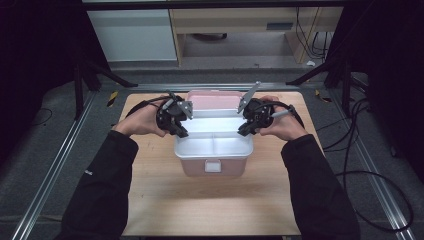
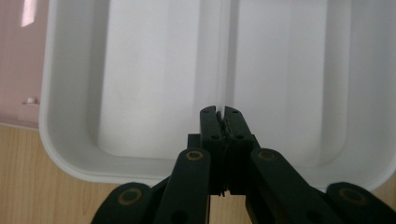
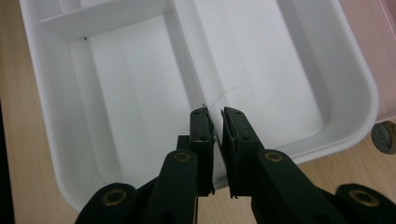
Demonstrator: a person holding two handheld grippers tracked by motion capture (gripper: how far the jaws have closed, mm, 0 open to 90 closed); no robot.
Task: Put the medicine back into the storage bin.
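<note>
A pink box (image 1: 192, 167) stands open in the middle of the wooden table, its lid (image 1: 215, 100) tipped back. Inside sits a white divided tray (image 1: 230, 146), seen up close as the tray (image 2: 65, 158) and the tray (image 3: 327, 144). My left gripper (image 1: 181, 131) hovers over the tray's left edge. In its own view the left gripper (image 2: 220, 112) is shut with nothing held, pointing along a divider wall. My right gripper (image 1: 243, 131) hangs over the tray's right edge. Up close the right gripper (image 3: 215, 114) has its jaws almost together, a thin slit between them and nothing in it.
The box has a white latch (image 1: 212, 166) on its front. Bare wooden table (image 1: 210, 205) lies in front of the box and at both sides. A small grey round part (image 3: 385, 137) sits beside the pink wall (image 3: 369, 37). Metal rails and cables edge the table.
</note>
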